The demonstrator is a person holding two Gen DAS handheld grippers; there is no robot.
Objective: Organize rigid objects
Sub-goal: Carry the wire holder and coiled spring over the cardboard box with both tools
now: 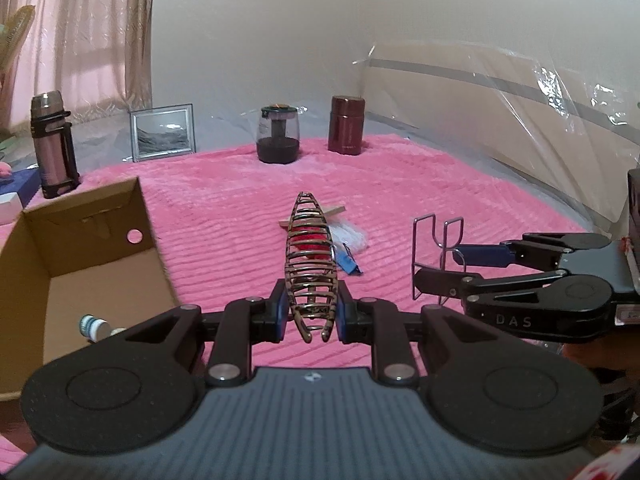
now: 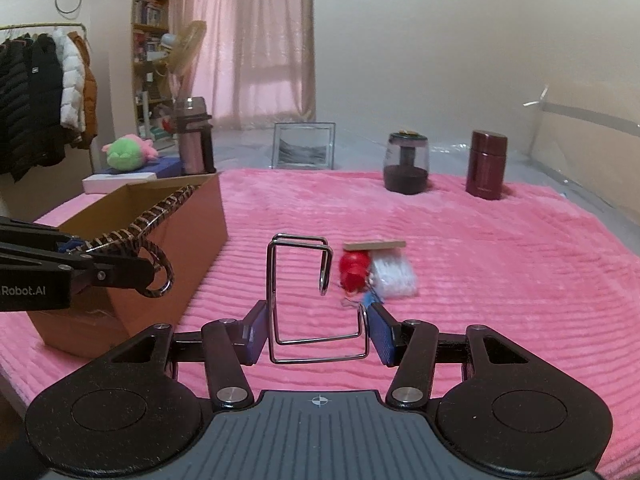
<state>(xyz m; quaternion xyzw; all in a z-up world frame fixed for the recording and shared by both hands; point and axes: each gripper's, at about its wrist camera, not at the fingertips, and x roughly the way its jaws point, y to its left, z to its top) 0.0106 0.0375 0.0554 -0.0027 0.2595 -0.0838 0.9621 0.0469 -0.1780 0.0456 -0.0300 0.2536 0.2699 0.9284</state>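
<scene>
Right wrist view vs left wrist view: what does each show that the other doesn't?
Only the right wrist view: coat rack, bookshelf, green plush toy.
Only the left wrist view: small white bottle inside the cardboard box.
Both: hair claw clamped in the left gripper, wire rack clamped in the right gripper, maroon flask, pink blanket.

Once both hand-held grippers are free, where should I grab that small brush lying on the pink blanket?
Probably by the wooden handle, coming from above. It is a flat, rigid strip lying along the far edge of the white bristles on the pink blanket, so the jaws can close across its narrow width. The bristles would give, and a red toy crowds the left end, so grip toward the right end.
</scene>
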